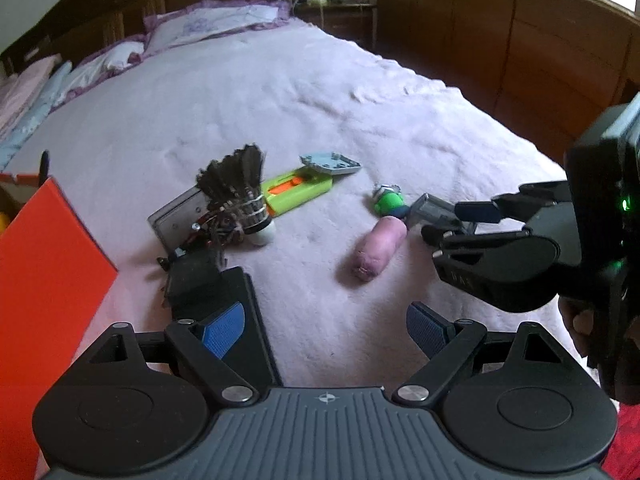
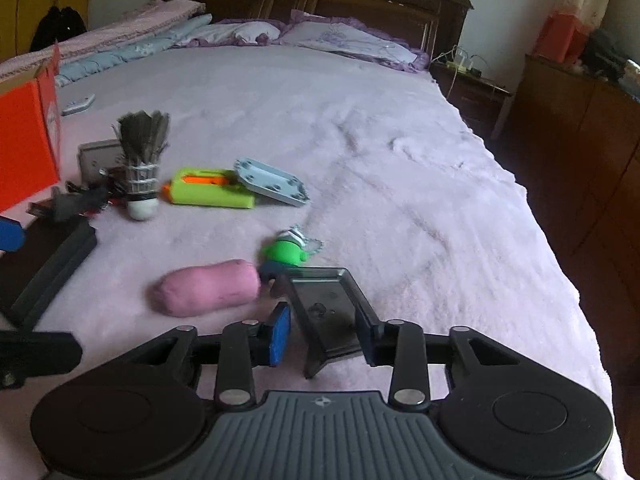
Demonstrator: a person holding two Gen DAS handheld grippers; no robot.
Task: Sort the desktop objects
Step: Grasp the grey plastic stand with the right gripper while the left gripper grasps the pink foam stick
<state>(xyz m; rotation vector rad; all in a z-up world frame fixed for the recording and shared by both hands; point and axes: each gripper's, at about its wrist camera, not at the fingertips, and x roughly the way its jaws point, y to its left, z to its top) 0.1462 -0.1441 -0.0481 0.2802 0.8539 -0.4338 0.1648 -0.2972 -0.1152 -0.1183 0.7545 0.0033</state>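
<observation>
Several small objects lie on a bed with a pale lilac cover (image 1: 280,112). My right gripper (image 2: 324,334) is shut on a dark grey plastic tray (image 2: 330,308) and holds it just above the cover; it also shows in the left wrist view (image 1: 434,212). Just beyond lie a pink roll (image 2: 208,292) and a green toy figure (image 2: 286,252). Farther left are a black-feathered shuttlecock (image 2: 142,160), a lime-green box (image 2: 208,192) and a light blue plate (image 2: 272,182). My left gripper (image 1: 324,330) is open and empty, hovering above the cover near a black flat case (image 1: 224,304).
An orange box (image 1: 44,280) stands at the left edge of the bed. A grey metal plate with tangled wires (image 1: 188,220) lies behind the shuttlecock. Pillows (image 2: 340,36) and a dark wooden headboard are at the far end. Wooden cabinets (image 2: 580,152) line the right side.
</observation>
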